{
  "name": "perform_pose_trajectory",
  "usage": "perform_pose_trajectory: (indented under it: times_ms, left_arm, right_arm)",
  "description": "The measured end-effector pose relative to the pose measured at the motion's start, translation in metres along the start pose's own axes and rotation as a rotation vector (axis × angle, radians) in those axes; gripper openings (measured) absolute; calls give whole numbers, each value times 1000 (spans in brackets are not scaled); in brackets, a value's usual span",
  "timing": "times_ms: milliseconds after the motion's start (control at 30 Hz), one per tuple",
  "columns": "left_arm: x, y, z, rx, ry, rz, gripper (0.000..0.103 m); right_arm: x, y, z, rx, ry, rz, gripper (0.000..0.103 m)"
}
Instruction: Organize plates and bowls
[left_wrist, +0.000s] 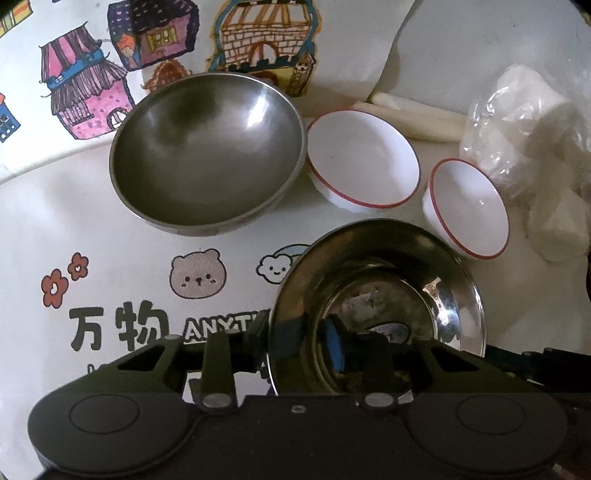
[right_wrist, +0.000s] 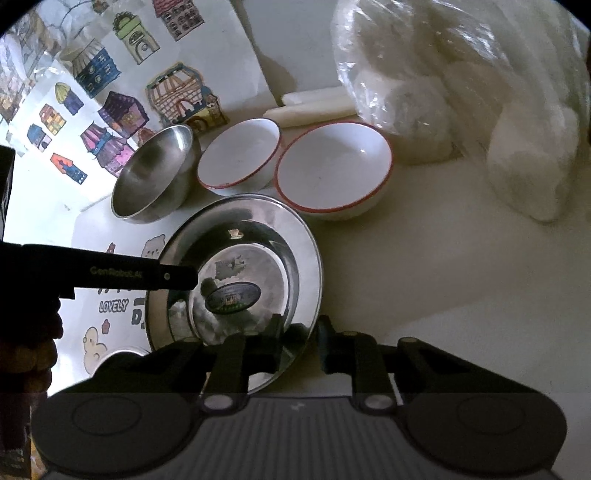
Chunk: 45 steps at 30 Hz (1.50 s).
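A shiny steel plate (left_wrist: 388, 295) (right_wrist: 251, 266) is tilted above the table. My left gripper (left_wrist: 303, 343) is shut on its left rim. My right gripper (right_wrist: 299, 343) is shut on its near right rim. The left gripper's finger (right_wrist: 110, 275) shows across the right wrist view. Behind the plate stand a large steel bowl (left_wrist: 207, 155) (right_wrist: 155, 177) and two white bowls with red rims: a larger one (left_wrist: 364, 158) (right_wrist: 240, 155) and another (left_wrist: 469, 206) (right_wrist: 332, 166) to its right.
The table (left_wrist: 74, 221) has a white cloth with cartoon prints. A wall with house drawings (left_wrist: 88, 92) rises behind the bowls. A plastic bag of white things (left_wrist: 528, 147) (right_wrist: 461, 92) lies at the right. White rolls (left_wrist: 417, 118) lie behind the white bowls.
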<state>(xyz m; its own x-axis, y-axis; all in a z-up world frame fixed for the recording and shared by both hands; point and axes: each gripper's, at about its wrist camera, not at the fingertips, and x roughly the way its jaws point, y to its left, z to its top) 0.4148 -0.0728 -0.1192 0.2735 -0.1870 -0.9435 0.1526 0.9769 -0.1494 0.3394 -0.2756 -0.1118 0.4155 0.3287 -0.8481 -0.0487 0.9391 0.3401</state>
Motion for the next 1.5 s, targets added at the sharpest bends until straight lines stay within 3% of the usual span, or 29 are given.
perform_pose_trajectory:
  times_ms: [967, 1500]
  left_arm:
    - [-11, -94, -27, 218, 37, -197, 29]
    - [-50, -74, -38, 190, -20, -229, 29]
  right_arm:
    - [-79, -62, -76, 256, -98, -141, 19]
    - [-106, -34, -84, 211, -126, -110, 20]
